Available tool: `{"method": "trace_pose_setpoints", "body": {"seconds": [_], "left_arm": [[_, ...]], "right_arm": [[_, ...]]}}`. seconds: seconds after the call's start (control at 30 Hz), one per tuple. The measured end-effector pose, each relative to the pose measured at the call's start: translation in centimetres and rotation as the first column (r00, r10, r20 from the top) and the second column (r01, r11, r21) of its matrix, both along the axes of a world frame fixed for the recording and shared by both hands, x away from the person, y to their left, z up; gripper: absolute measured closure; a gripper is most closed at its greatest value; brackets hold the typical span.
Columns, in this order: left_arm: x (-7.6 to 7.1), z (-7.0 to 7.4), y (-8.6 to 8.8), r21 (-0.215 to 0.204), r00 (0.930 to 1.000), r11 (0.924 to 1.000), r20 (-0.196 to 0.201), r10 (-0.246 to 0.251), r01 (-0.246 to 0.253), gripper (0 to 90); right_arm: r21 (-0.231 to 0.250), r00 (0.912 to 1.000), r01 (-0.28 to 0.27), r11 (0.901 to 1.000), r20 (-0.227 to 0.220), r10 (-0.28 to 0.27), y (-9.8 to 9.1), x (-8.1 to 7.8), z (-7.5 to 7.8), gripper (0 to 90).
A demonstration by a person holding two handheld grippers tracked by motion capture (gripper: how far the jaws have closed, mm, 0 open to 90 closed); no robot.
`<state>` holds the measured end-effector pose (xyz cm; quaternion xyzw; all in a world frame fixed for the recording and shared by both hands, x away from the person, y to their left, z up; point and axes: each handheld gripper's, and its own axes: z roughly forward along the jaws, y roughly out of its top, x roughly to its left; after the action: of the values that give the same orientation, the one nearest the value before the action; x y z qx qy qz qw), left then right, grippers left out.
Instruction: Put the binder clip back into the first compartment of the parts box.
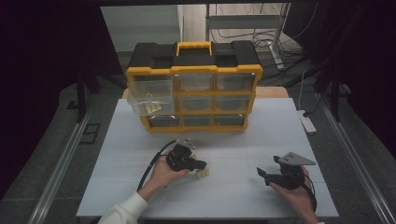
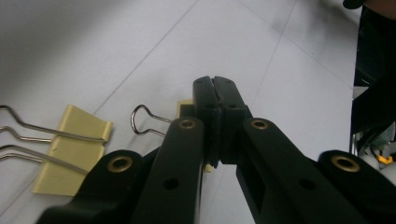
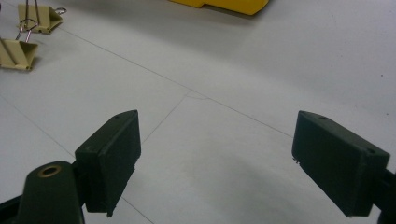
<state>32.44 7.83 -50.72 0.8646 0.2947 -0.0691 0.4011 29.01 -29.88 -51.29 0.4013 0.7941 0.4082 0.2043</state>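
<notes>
L gripper [image 2: 215, 86] low over the table [image 1: 243, 140], jaws pressed tip to tip. In the left gripper view a yellow clip [image 2: 186, 108] lies right behind and under the jaws; only a sliver of its body and its wire loop stick out at the jaws' left side. Whether the pads actually pinch part of that clip: can't tell, the jaws hide it. A second clip [image 2: 70, 149] lies flat just to the left, apart from the jaws, wire arms pointing off-frame.

High view: L gripper [image 1: 201, 164] w/ tips touching the small pale clip cluster [image 1: 202, 173] near table centre, in front of the yellow organizer [image 1: 194, 95]. Its top-left drawer [image 1: 150, 95] is pulled out, w/ more clips inside.

R gripper [image 1: 261, 173] well apart to the right, jaws wide, nothing between them; bare table below. Right gripper view shows two clips [image 3: 18, 53] far off at top left.
</notes>
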Motion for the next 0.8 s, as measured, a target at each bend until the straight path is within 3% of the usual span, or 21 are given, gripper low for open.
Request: {"method": "trace_pose_setpoints", "body": {"seconds": [0.23, 0.53, 0.7, 0.8], "left_arm": [[-0.9, 1.4, 0.5, -0.07, 0.997, 0.9972, 0.071, 0.031, -0.026, 89.3], [-2.0, 3.0, 1.3, -0.129, 0.9927, 0.9911, 0.111, 0.046, -0.032, 89.3], [-2.2, 4.0, 1.9, -0.189, 0.9936, 0.9815, 0.102, 0.048, -0.028, 89.2], [-2.6, 4.8, 2.0, -0.191, 0.9895, 0.9811, 0.133, 0.055, -0.029, 89.3]], "right_arm": [[0.003, 1.0, 0.001, 1.0, 0.001, -0.001, -0.1, 0.0, 0.0, 15.8], [0.002, 1.0, 0.002, 1.0, 0.001, -0.002, 0.0, 0.0, 0.0, 15.8], [0.002, 1.0, 0.001, 1.0, 0.0, -0.001, -0.1, 0.0, 0.0, 15.9], [0.003, 1.0, 0.003, 1.0, 0.003, -0.003, -0.1, 0.0, 0.0, 15.9]]}}
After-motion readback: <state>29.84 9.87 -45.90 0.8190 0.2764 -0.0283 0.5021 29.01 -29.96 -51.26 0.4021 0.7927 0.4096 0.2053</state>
